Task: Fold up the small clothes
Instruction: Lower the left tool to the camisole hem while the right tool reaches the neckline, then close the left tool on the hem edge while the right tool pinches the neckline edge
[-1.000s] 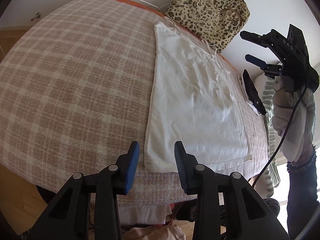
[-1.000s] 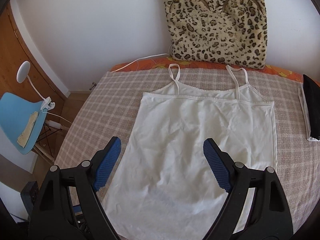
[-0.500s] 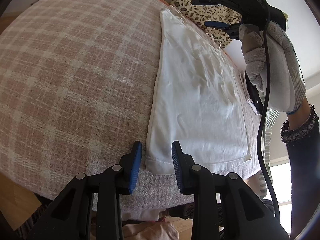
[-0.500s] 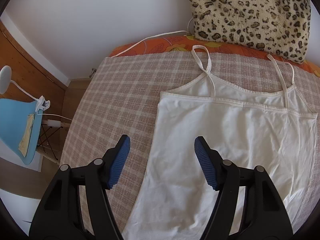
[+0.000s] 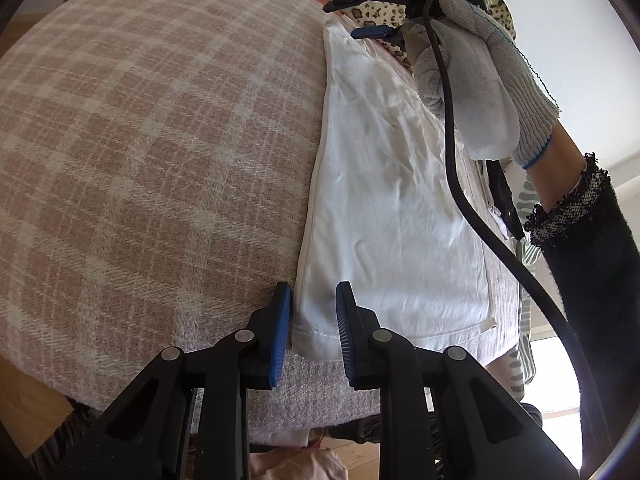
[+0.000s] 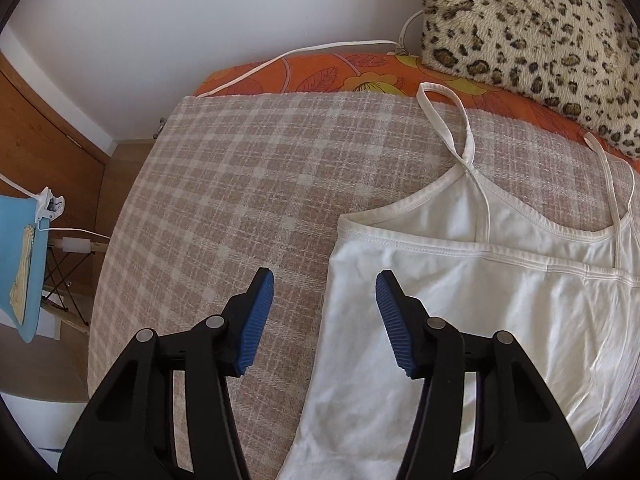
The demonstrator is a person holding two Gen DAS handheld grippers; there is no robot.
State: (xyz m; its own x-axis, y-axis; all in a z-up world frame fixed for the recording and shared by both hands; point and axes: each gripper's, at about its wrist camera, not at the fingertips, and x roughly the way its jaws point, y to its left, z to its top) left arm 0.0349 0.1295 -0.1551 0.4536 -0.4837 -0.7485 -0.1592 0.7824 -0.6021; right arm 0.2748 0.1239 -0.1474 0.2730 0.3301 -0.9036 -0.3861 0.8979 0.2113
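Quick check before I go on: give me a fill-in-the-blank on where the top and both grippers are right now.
1. The white top lies flat on a ____ blanket.
2. The left gripper straddles the top's bottom ____, jaws not yet pressing it.
3. The right gripper hangs by the edge below the ____ strap, holding nothing.
4. Behind the straps sits a ____-print cushion.

Missing: checked; corner; left-hand; leopard

White camisole (image 6: 500, 300), flat (thin straps), on checked blanket (image 6: 240, 184)

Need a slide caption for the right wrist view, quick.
Right gripper, jaws closing, straddles the upper side edge of the white camisole on the checked blanket.
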